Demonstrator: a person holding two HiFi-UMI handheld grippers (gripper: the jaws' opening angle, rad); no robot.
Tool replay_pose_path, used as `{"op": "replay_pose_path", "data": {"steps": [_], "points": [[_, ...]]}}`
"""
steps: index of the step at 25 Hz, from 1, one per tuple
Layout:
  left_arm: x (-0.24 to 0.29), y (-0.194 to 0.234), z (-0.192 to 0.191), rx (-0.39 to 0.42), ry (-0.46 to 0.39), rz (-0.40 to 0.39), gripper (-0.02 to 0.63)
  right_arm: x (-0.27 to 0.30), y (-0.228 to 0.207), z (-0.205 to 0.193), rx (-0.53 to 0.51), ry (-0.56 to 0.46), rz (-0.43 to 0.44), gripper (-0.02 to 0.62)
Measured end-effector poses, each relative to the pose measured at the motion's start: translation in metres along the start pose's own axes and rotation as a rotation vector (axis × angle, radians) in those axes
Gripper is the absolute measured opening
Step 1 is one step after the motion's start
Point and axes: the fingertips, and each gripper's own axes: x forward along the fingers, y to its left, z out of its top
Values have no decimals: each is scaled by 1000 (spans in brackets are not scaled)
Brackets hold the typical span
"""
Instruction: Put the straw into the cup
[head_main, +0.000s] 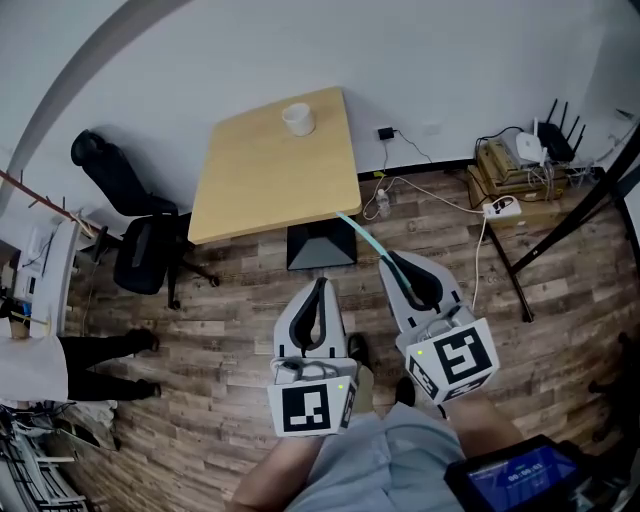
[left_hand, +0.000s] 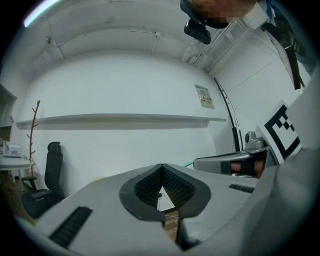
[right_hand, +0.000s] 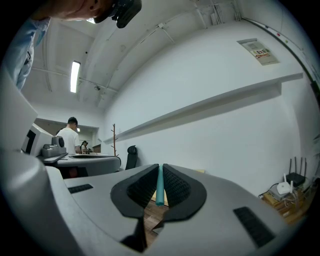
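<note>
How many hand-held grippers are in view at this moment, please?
2. The left hand-held gripper sits lower centre in the head view, jaws together, empty; the right hand-held gripper is beside it, shut on the teal straw. None seems hidden.

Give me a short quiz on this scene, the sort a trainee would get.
1. Which one clamps the thin teal plastic straw? A: left gripper. B: right gripper. C: neither.
2. True or false: the straw already stands in the small white cup.
3. Fill in: the left gripper's jaws are ____, with nothing between them.

Key: 1 B. 2 false: the cup sits apart, on the light wooden table. 3 shut.
</note>
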Motion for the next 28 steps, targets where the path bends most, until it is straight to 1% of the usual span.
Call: {"op": "replay_pose_path", "data": {"steps": [5,9,14,18,22,28], "points": [[44,40,-7,-30,-8,-12,-3,56,-8,0,-28,12,-11,25],[79,77,-3,-49,-30,-23,-3,104,-11,8,-58,14,-26,25],[115,123,15,-58,-95,-32,-3,158,-9,27,-98,-11,-39,25],[136,154,25,-59,-138,-55,-3,192,-6,40,-123,-45,-67,25],[152,175,23,-36,-126,-79,-3,215,-5,45,-133,-54,-85,25],[174,186,13,-48,-98,-101,-3,237,-19,40,-115,-34,-116,25]]}}
